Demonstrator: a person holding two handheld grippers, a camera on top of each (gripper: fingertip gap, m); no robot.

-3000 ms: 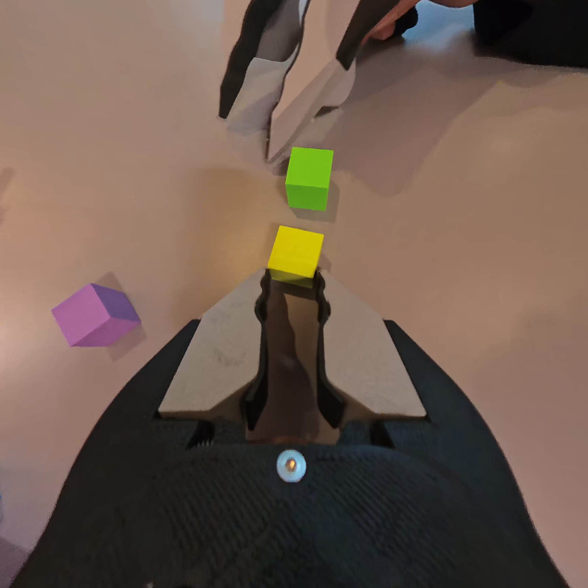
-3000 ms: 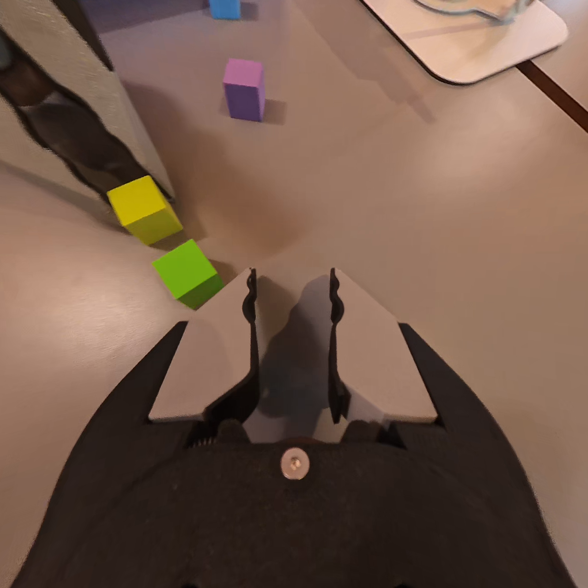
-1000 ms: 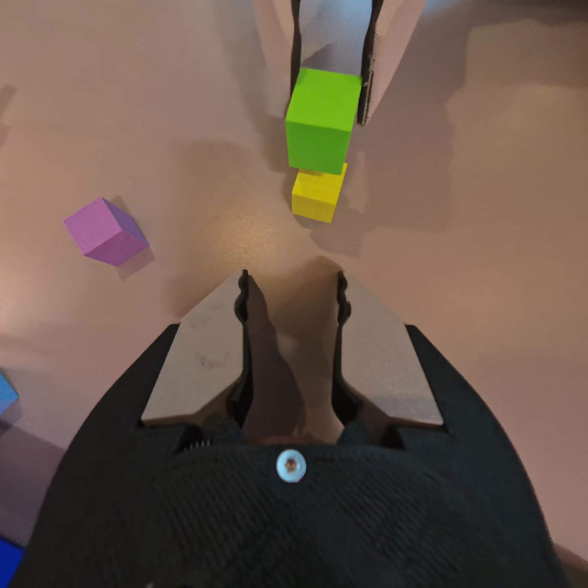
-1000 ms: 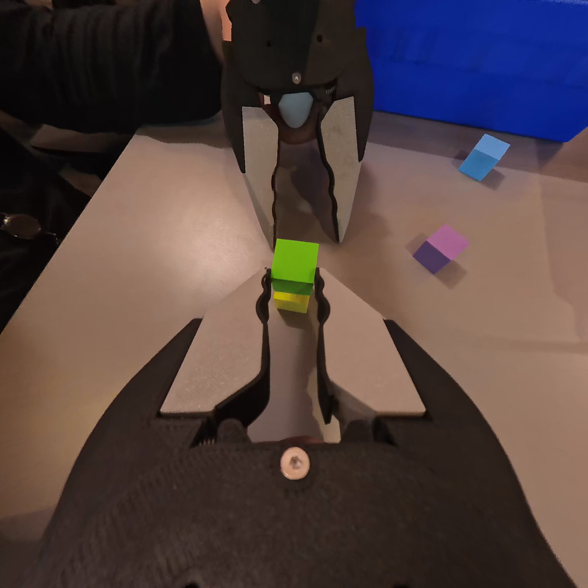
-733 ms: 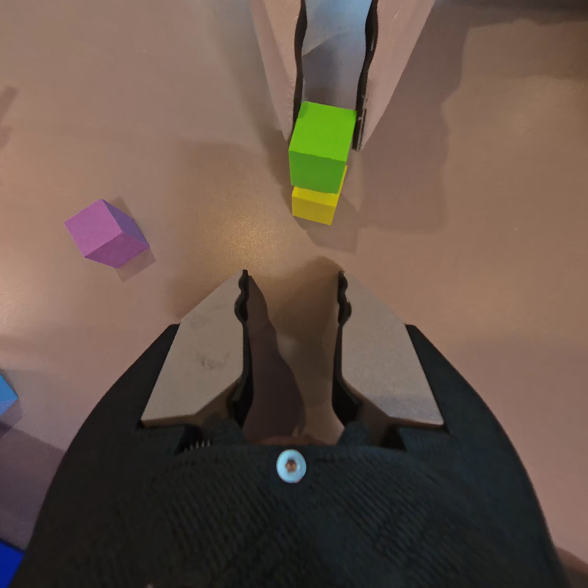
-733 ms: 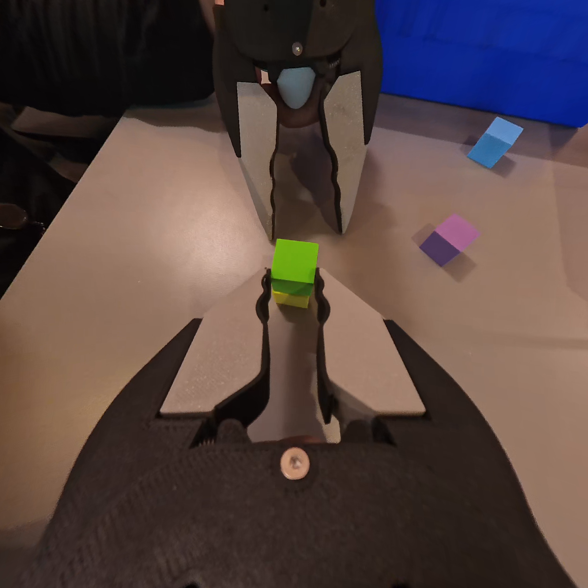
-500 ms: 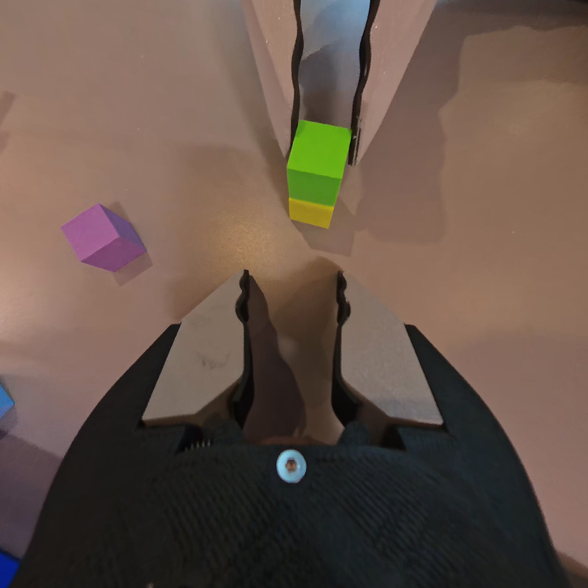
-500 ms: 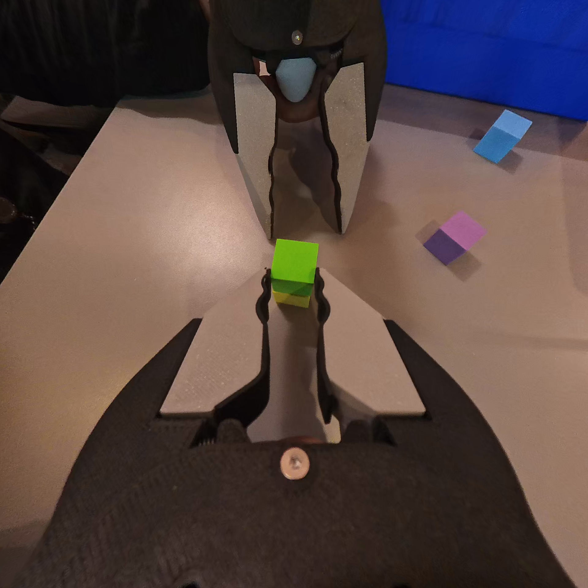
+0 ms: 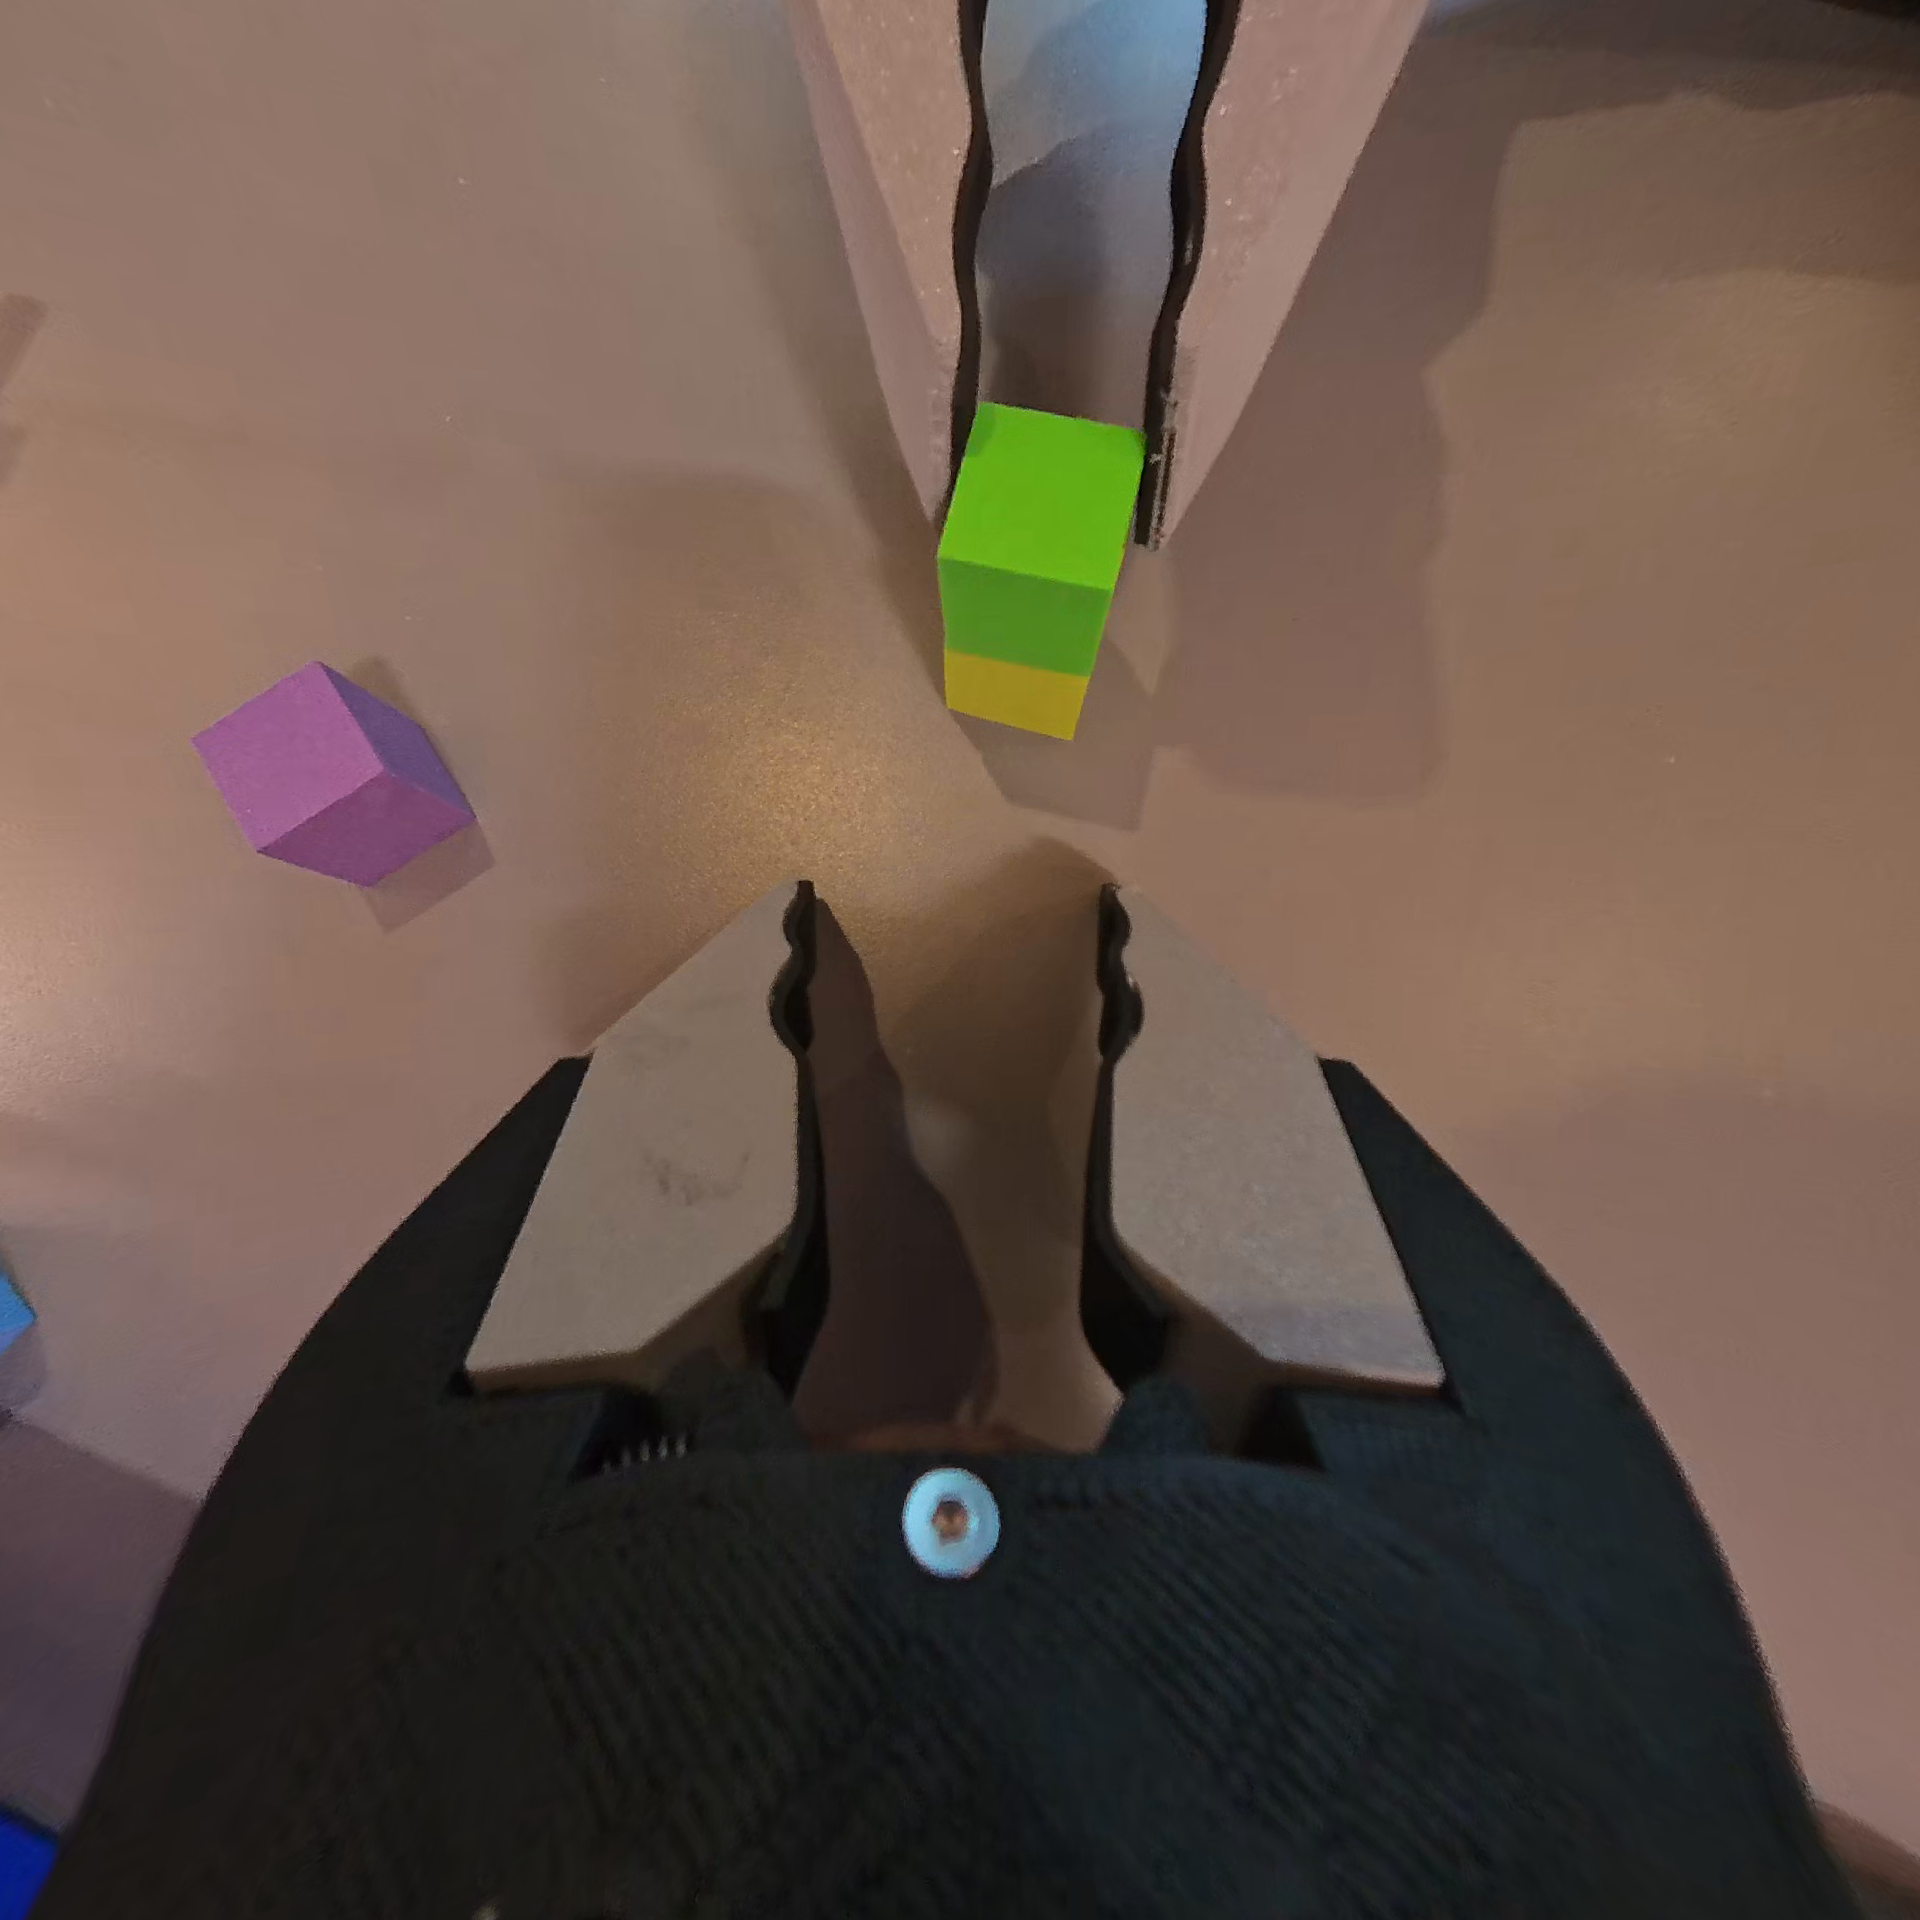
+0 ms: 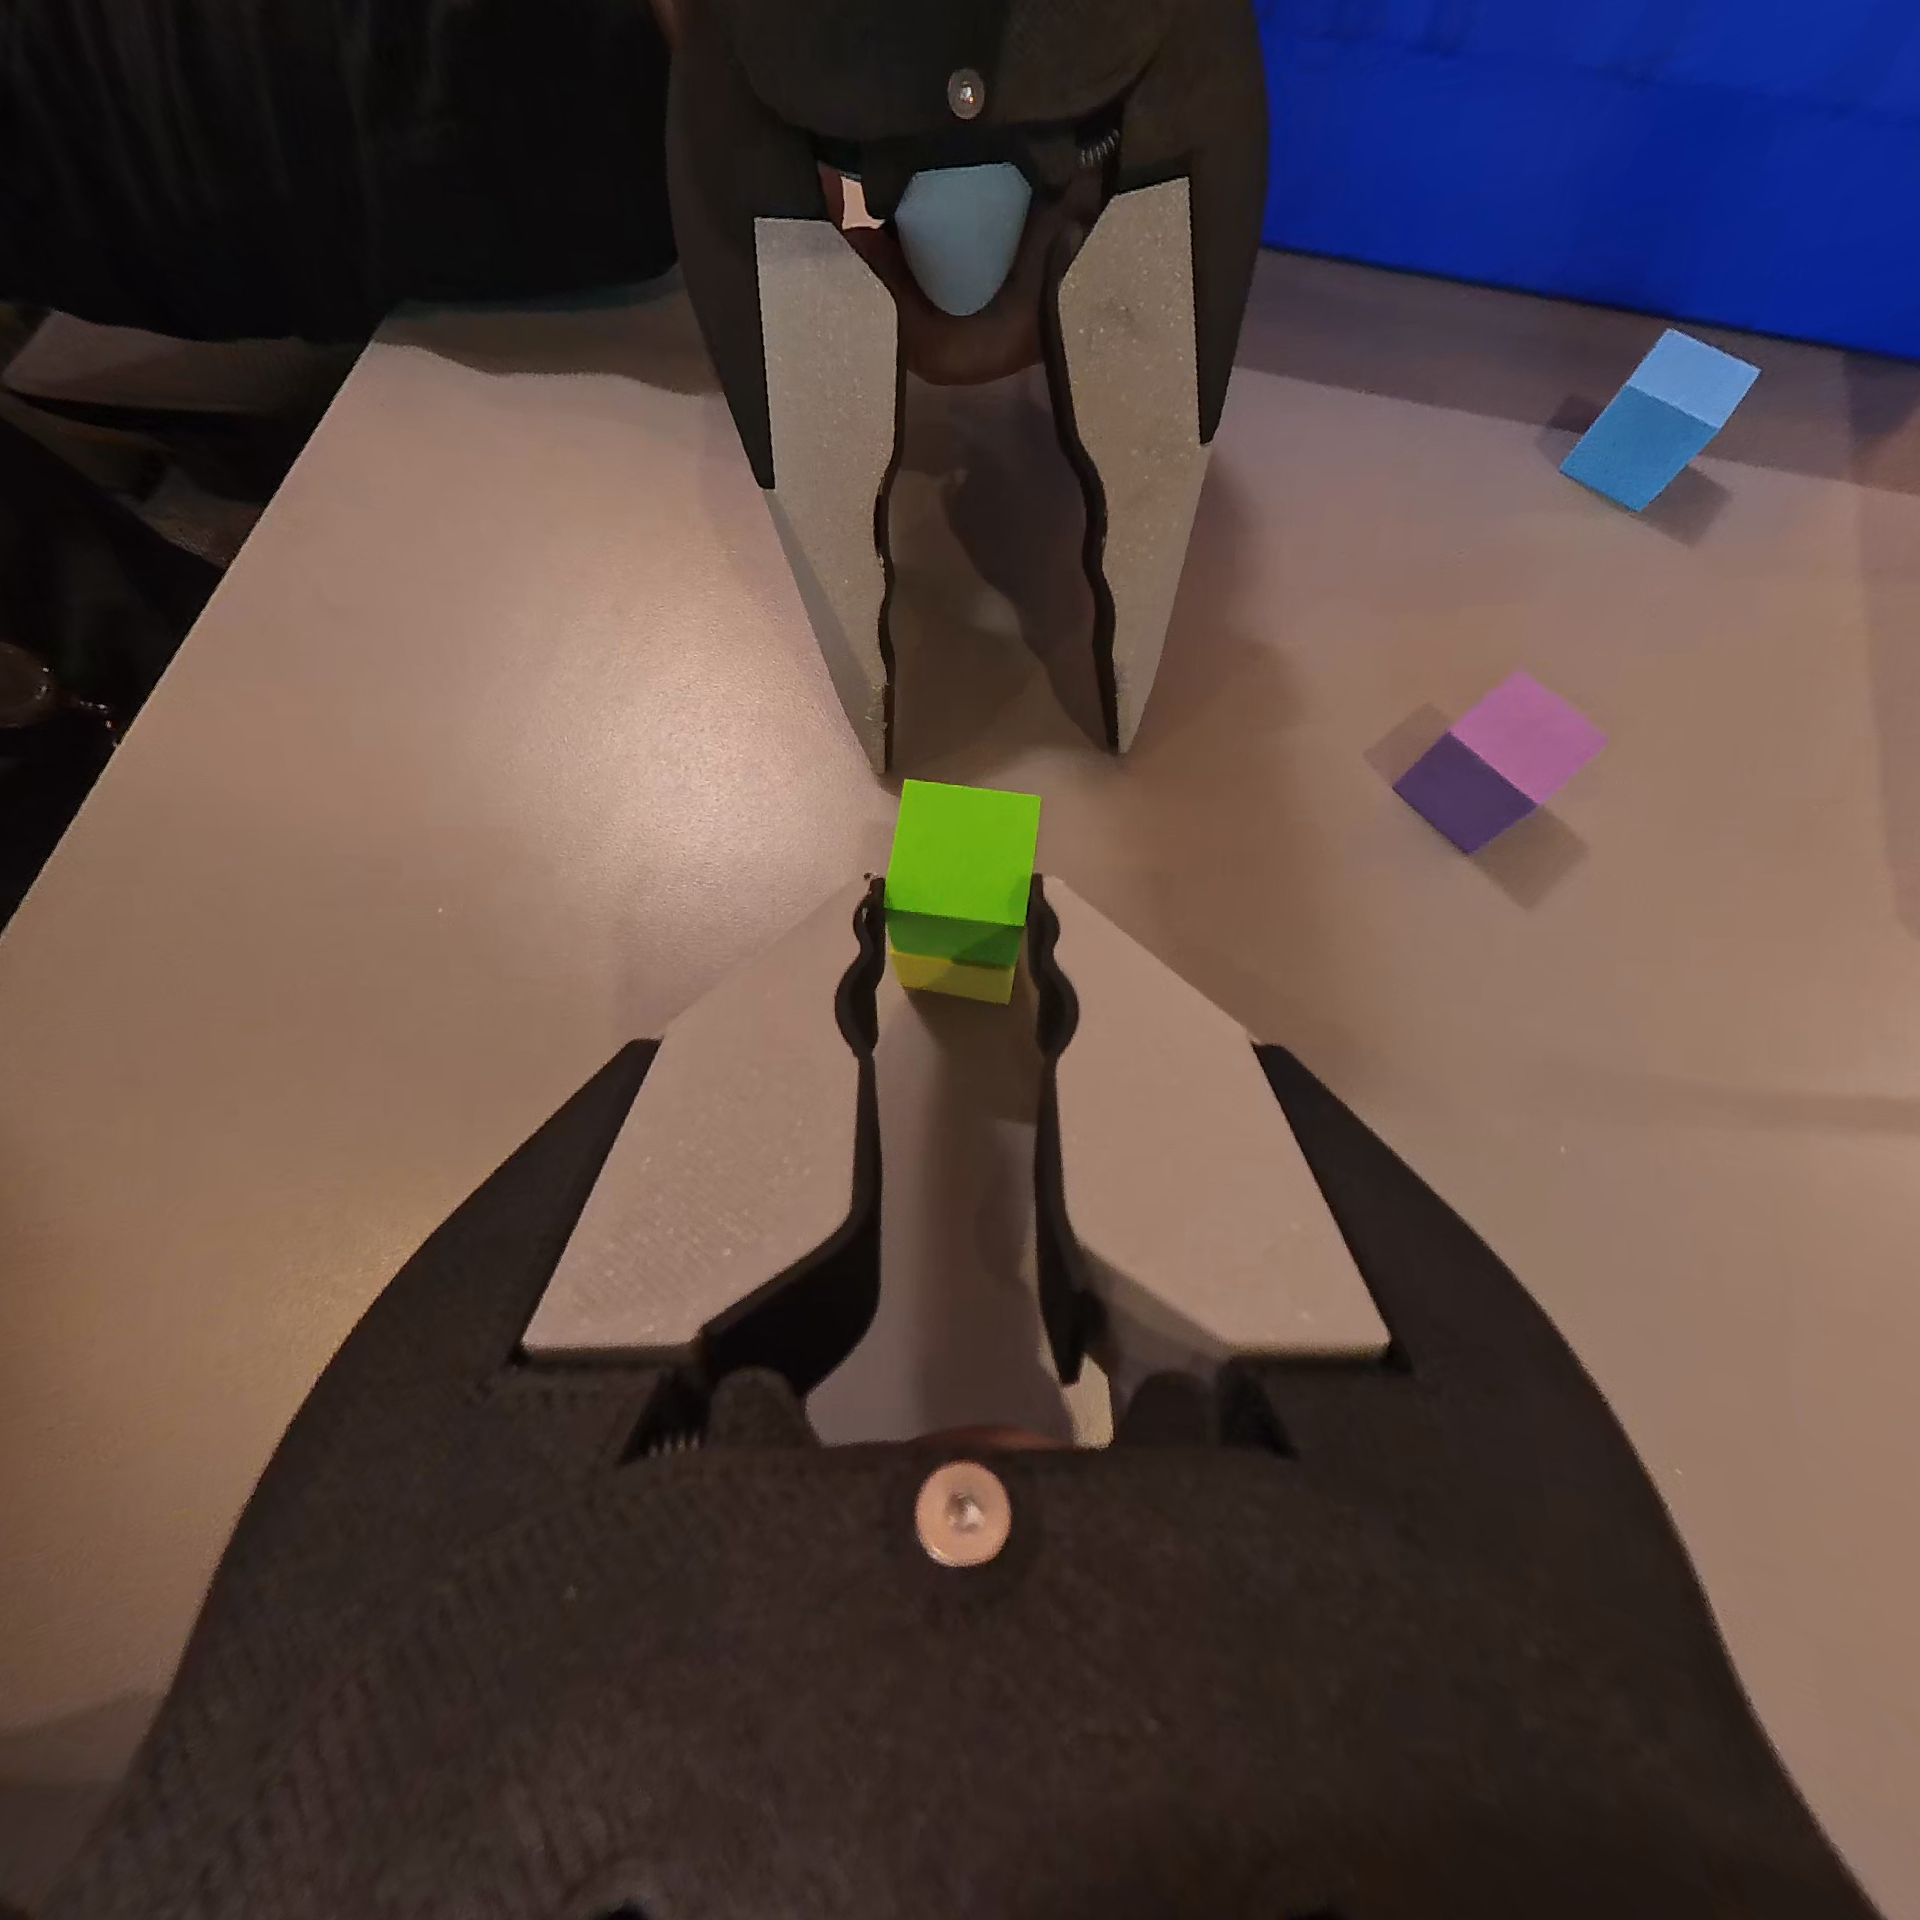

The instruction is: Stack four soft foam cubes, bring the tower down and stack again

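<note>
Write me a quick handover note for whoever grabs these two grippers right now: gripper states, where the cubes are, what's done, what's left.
Right gripper: shut on the green cube, which sits on the yellow cube.
Left gripper: open, empty, facing the stack from the near side.
Purple cube lies loose on the table, on the left gripper's left. Light blue cube lies farther off, near the blue bin.
Done: two cubes stacked.
Left: release green, add purple and light blue, bring the tower down, stack again.
</note>
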